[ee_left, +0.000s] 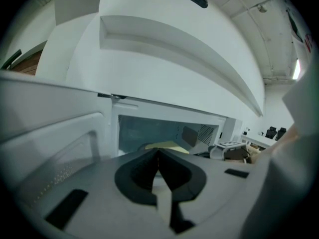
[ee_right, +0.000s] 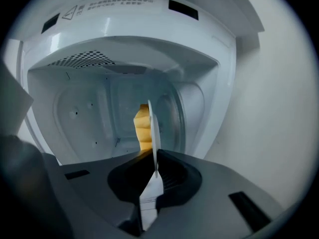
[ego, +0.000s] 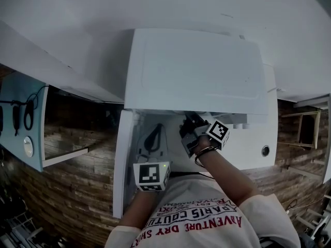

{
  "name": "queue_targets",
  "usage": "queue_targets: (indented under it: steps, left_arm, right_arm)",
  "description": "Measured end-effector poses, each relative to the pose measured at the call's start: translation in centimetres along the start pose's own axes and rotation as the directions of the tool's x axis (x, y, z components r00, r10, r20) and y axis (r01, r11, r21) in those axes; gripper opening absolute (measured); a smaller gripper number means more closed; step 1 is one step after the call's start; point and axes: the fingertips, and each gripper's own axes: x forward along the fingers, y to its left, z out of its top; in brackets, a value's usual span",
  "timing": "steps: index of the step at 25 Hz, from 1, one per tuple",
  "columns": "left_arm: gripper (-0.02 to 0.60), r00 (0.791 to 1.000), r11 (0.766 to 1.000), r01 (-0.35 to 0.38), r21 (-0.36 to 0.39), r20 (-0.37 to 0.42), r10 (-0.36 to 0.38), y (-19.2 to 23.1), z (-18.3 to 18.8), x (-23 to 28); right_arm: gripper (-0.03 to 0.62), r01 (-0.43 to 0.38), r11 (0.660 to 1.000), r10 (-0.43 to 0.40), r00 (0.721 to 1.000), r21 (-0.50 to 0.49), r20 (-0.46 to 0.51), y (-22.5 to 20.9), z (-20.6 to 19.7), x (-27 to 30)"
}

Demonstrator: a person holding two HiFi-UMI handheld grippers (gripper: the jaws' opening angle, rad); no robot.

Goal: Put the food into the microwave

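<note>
The yellow food (ee_right: 143, 125) sits on a white plate (ee_right: 155, 133), just beyond your right gripper (ee_right: 155, 159), which is clamped on the plate's rim. Plate and food are inside the mouth of the open microwave (ee_right: 84, 108). You're at the placing step. Next, I judge, set the plate down level, then release. Your left gripper (ee_left: 158, 154), jaws together and empty, hangs beside the door (ee_left: 50, 133).

Office-like room with microwave (ego: 196, 71), plank floor (ego: 67, 190), distant desk chairs (ee_left: 275, 132)
</note>
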Motion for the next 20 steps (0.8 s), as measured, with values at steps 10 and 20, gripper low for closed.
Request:
queue_targets:
  steps: [10,20]
  left_arm:
    - [0.006,1.000,1.000,0.020,0.019,-0.005,-0.020,-0.5,0.0,-0.2]
    - [0.006,0.999,0.999,0.046,0.017,-0.009,-0.046,-1.1,0.0,-0.2]
  right_arm:
    - [0.026,0.050,0.997,-0.049,0.998,-0.050,0.025,-0.1,0.4,0.9]
    - [0.134,0.061,0.896,-0.138,0.980,-0.440,-0.145,0.9,-0.8,0.9]
